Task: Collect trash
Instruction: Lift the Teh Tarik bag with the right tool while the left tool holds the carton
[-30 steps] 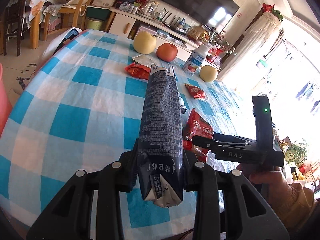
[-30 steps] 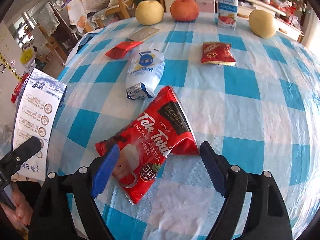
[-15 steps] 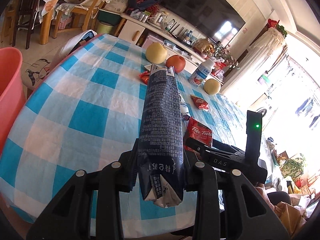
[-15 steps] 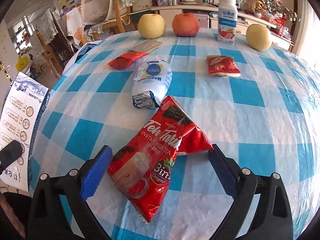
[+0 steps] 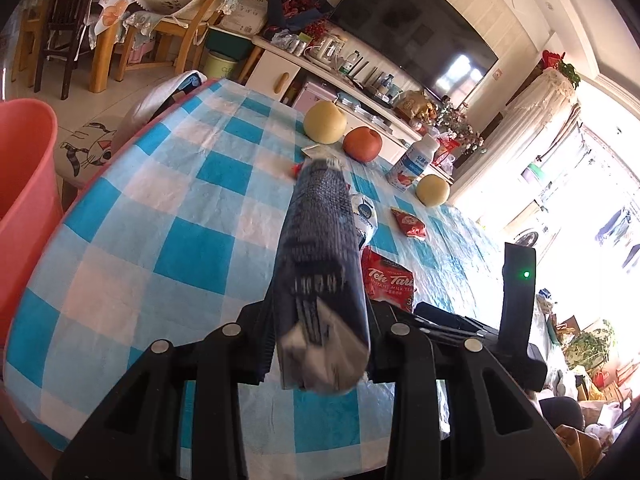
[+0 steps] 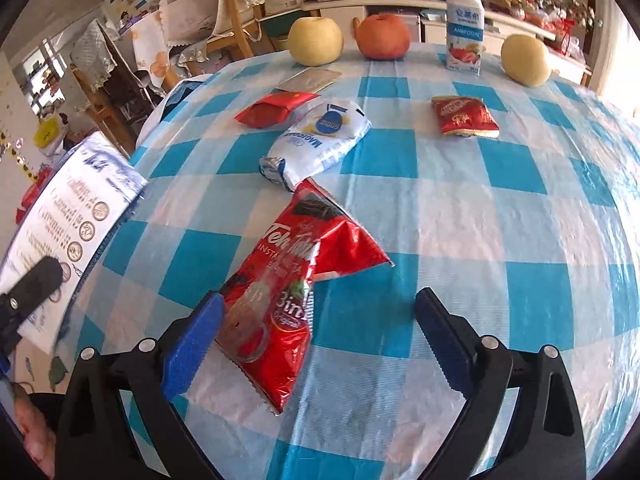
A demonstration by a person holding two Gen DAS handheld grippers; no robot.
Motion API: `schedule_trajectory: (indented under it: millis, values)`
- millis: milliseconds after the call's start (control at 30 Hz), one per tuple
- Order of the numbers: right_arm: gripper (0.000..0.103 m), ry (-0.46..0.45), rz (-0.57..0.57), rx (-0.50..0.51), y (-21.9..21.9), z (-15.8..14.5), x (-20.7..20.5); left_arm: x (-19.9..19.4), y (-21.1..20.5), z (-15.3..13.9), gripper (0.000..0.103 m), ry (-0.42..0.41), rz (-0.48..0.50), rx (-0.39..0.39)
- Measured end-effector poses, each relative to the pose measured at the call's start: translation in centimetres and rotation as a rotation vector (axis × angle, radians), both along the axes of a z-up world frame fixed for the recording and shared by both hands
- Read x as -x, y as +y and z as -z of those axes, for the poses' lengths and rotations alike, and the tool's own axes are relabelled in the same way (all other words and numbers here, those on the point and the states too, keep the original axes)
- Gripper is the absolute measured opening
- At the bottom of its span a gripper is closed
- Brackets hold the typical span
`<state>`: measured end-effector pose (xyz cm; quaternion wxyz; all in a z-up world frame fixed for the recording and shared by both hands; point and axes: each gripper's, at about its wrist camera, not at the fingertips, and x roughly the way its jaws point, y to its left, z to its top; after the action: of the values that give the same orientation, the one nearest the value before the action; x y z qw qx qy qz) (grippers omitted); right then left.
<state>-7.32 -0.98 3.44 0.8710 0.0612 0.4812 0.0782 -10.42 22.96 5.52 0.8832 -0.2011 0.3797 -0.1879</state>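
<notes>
The right gripper (image 6: 316,336), jaws closing around the light, crinkly, slippery red tea sachet (image 6: 292,276) beside the white packet (image 6: 320,140), should pinch its flat middle

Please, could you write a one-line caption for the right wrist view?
Right claw, closing, straddles the red foil milk-tea packet on the blue-and-white checked tablecloth.
</notes>
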Motion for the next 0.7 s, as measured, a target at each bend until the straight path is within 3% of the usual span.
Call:
schedule_trajectory:
  millis: [100,233,300,433,500,567,700]
  values:
    - [0.07,-0.038,-0.013,0.01,1.2,-0.1,-0.3,-0.2,0.2,-0.2,0.035,-0.006,-0.004,0.006]
    - [0.061,-0.067,-0.015,0.03,1.9,0.0,-1.1,-0.6,0.4,0.0,0.035,0.001,-0.004,-0.003]
    - [0.05,-0.079,-0.025,0.024,2.1,0.0,-1.3,-1.0,0.3,0.3,0.035,0.025,0.009,-0.001]
    - [0.046,-0.088,-0.049,0.04,2.2,0.0,-1.5,-1.4,-0.7,1.0,0.035,0.063,0.06,-0.028]
    - [0.034,-0.095,-0.042,0.024,1.7,-0.3,-1.4,-1.4,-1.6,1.2,0.035,0.071,0.099,-0.043]
    - [0.028,-0.1,-0.04,-0.002,1.1,-0.8,-1.4,-1.1,-2.2,1.2,0.036,0.064,0.131,-0.052]
    - [0.027,-0.1,-0.04,-0.007,0.8,-1.1,-1.2,-0.6,-2.2,0.7,0.051,0.044,0.17,-0.003]
